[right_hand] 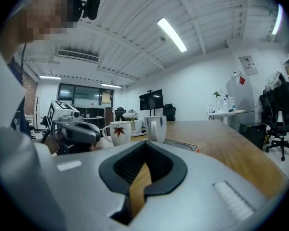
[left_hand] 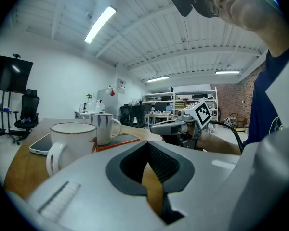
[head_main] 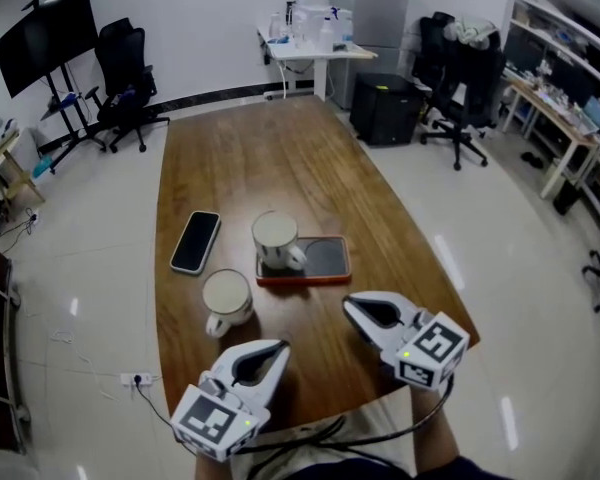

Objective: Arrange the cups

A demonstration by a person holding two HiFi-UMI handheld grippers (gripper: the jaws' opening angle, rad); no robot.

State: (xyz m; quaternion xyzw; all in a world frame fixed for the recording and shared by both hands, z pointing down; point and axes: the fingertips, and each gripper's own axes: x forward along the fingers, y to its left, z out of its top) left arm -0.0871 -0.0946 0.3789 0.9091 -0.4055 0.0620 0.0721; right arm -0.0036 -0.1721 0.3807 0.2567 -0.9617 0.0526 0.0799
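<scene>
Centre of frame: white cup (head_main: 276, 240) on an orange-edged pad (head_main: 325, 260), second cup (head_main: 226, 298) just lower left on bare tabletop (head_main: 280, 158), near a phone (head_main: 196, 241); bottom of frame: left gripper (head_main: 275, 349) and right gripper (head_main: 351, 308), both closed on nothing, apart from the cups.

Ceiling tube lamps (right_hand: 172, 34) give bright, even light, the floor (head_main: 500, 268) glares, and edges bend fisheye-wise.

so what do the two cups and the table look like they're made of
The near cup and the far cup both look like glazed ceramic: smooth white walls, moulded handles, painted motifs. The table looks like wood or wood veneer, judging by its brown grain streaks and soft satin sheen; which of the two can't be told.
</scene>
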